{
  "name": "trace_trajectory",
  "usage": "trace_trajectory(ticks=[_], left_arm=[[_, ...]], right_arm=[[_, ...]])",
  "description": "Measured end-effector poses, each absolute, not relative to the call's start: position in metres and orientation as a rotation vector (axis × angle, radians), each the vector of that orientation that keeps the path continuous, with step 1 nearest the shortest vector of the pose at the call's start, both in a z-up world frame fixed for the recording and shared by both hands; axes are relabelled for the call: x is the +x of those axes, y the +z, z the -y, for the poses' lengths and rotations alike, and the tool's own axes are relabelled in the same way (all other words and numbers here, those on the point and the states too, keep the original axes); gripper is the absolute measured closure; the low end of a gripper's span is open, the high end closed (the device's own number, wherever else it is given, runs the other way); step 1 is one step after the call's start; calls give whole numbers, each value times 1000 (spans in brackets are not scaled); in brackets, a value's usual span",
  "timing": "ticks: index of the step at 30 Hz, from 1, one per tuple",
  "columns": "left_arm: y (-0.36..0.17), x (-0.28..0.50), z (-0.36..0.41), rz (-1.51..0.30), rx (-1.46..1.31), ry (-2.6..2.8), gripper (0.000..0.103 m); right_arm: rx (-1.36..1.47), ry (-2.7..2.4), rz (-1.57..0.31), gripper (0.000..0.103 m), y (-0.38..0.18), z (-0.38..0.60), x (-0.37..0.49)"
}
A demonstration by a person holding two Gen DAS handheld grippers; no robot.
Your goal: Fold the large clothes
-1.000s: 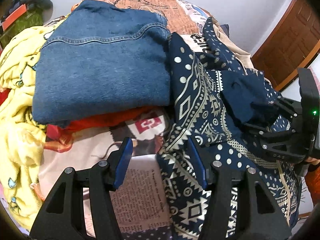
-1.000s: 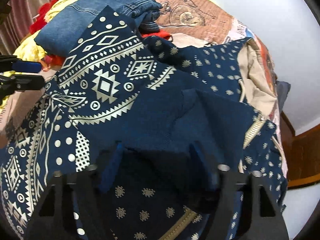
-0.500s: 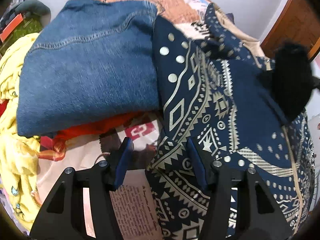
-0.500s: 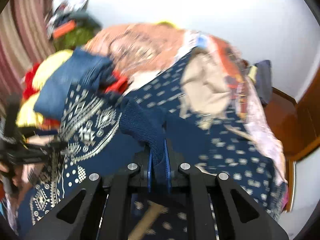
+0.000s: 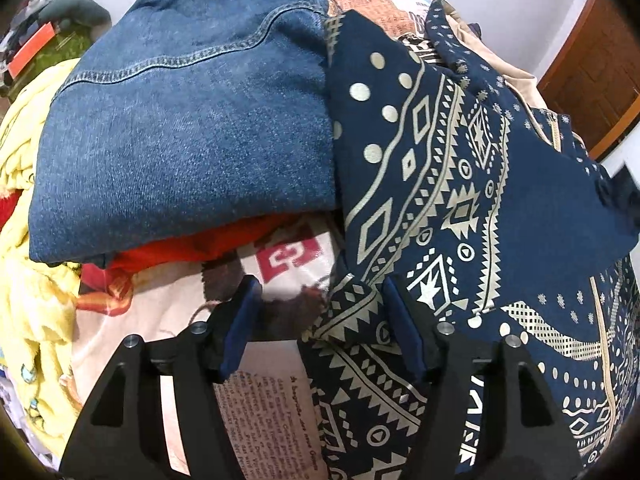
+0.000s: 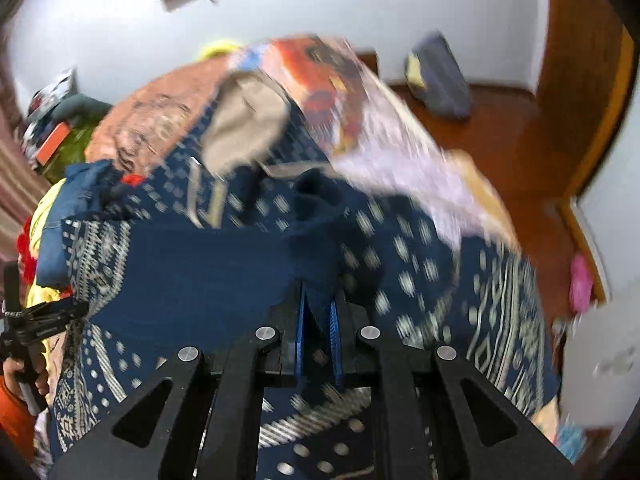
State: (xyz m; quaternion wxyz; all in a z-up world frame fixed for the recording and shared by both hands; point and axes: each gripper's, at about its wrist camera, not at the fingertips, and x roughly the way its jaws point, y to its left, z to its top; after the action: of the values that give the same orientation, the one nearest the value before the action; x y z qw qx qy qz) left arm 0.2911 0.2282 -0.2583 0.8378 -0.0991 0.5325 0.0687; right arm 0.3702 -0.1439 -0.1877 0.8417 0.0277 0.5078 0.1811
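Right wrist view, right gripper now clamping lifted navy garment, previously spread.

R wrist view motion-blurred: bedspread print + garment pattern smeared, unreadable. Fabric edge inside R gripper hidden by pads; can't tell which part of garment it is. L gripper cut off at frame edge there, jaws not readable in that view. Jeans cover most of red item; type unclear. Yellow cloth runs off left edge.
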Motion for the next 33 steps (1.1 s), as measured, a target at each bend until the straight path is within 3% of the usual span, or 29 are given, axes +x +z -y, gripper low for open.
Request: trace_trajectory(ticks=[6, 10, 12, 14, 17, 23, 26, 33], left_arm=[[-260, 289, -232, -1124, -209, 153, 36], [-256, 285, -231, -1129, -191, 162, 36], [-251, 282, -226, -1136, -165, 164, 36], [-243, 279, -220, -1132, -130, 160, 36], [-223, 273, -210, -1099, -72, 145, 36], [-169, 270, -182, -981, -25, 84, 36], [-147, 276, -163, -935, -33, 30, 35], [-135, 307, -115, -902, -56, -91, 33]], right_arm=[[78, 366, -1123, 91, -209, 155, 365], [94, 369, -1145, 81, -203, 164, 364], [98, 374, -1158, 71, -199, 169, 363], [80, 356, -1142, 50, -189, 173, 358], [46, 329, -1091, 37, -172, 183, 352], [104, 285, -1006, 24, -139, 217, 344], [142, 247, -991, 23, -135, 240, 339], [297, 143, -1098, 23, -181, 299, 339]])
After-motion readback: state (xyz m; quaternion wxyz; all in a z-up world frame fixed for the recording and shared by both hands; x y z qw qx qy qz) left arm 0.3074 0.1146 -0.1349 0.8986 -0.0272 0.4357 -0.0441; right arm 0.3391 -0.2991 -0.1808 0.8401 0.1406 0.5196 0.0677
